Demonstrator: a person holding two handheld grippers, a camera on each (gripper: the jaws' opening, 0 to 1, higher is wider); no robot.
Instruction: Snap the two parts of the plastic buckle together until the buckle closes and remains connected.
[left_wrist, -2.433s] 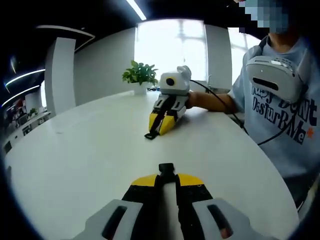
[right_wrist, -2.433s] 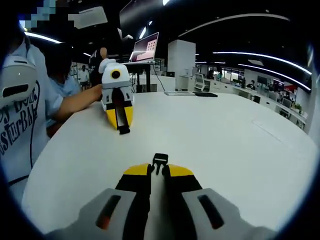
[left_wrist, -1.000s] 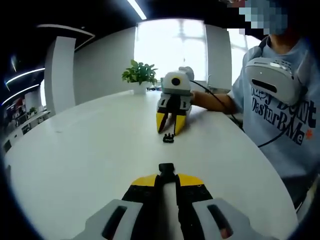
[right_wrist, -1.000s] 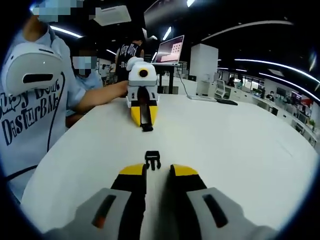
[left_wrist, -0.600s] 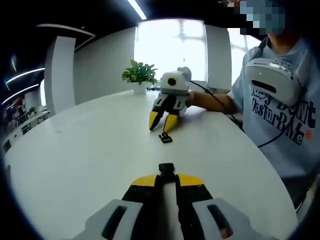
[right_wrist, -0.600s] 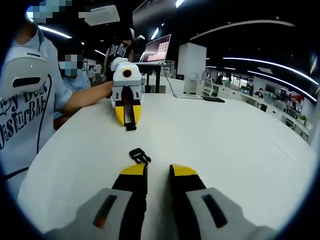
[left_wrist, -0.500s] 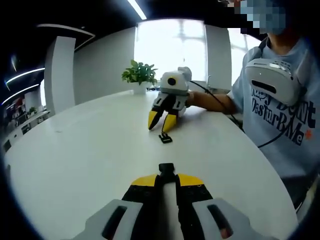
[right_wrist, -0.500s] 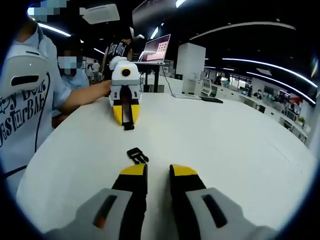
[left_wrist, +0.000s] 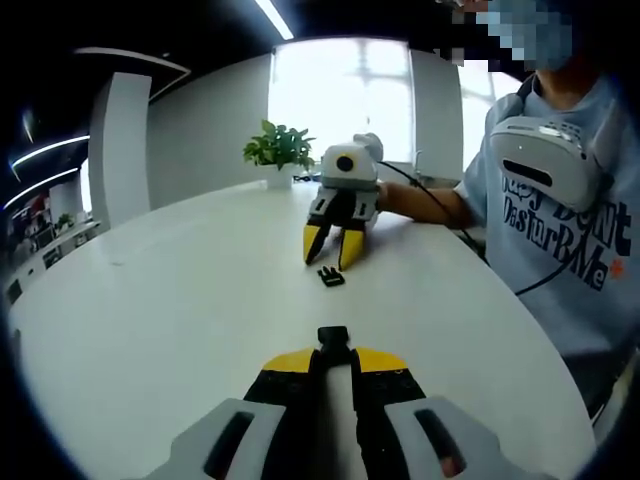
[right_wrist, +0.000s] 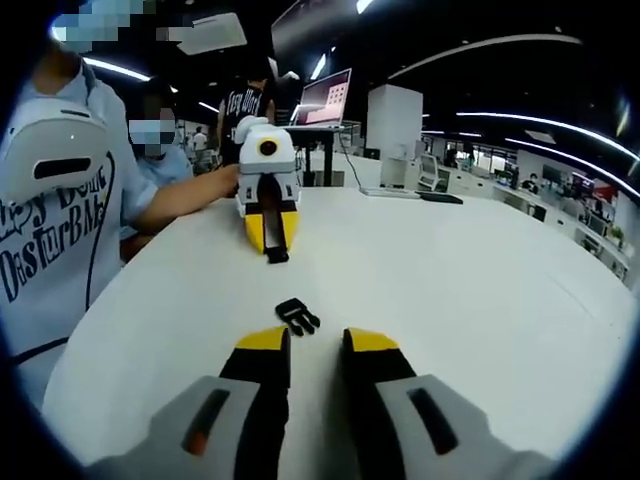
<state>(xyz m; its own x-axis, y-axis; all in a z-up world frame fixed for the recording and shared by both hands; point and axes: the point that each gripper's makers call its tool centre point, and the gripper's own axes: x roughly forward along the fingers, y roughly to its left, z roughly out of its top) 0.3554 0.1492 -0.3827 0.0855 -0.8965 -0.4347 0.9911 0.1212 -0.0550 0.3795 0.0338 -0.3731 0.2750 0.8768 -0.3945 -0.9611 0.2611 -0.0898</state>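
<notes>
Left fingers: in the left gripper view the yellow tips of the left gripper (left_wrist: 333, 352) are clenched on a black buckle part, the socket (left_wrist: 333, 338), which juts forward from between them just above the white table (left_wrist: 180, 300).
Right fingers: in the right gripper view the right gripper (right_wrist: 316, 342) stands released, its yellow tips parted with a bare strip of table between them.
Prong part: the other black buckle piece, the prong part (right_wrist: 297, 316), lies flat on the table just ahead of the right tips, nearer the left-hand tip, touching neither; in the left gripper view it (left_wrist: 330, 276) sits just below the right gripper's parted tips.
Two parts: apart, not joined; the prong part lies on the table between the two grippers, nearer the right one.
Left gripper from across: in the right gripper view it (right_wrist: 271, 243) points toward the camera with its tips low at the table, the socket (right_wrist: 276, 254) dark at its tips.
Right gripper from across: in the left gripper view it (left_wrist: 335, 247) hangs tips down over the table, a cable trailing back from it.
Person: a grey printed T-shirt (left_wrist: 560, 220) and a white headset (left_wrist: 548, 152) hanging at the chest show at the table's edge, with a forearm reaching to each gripper.
Farther: a potted plant (left_wrist: 279, 150) before a bright window; in the right gripper view an open laptop (right_wrist: 327, 102) on a stand beyond the table.
</notes>
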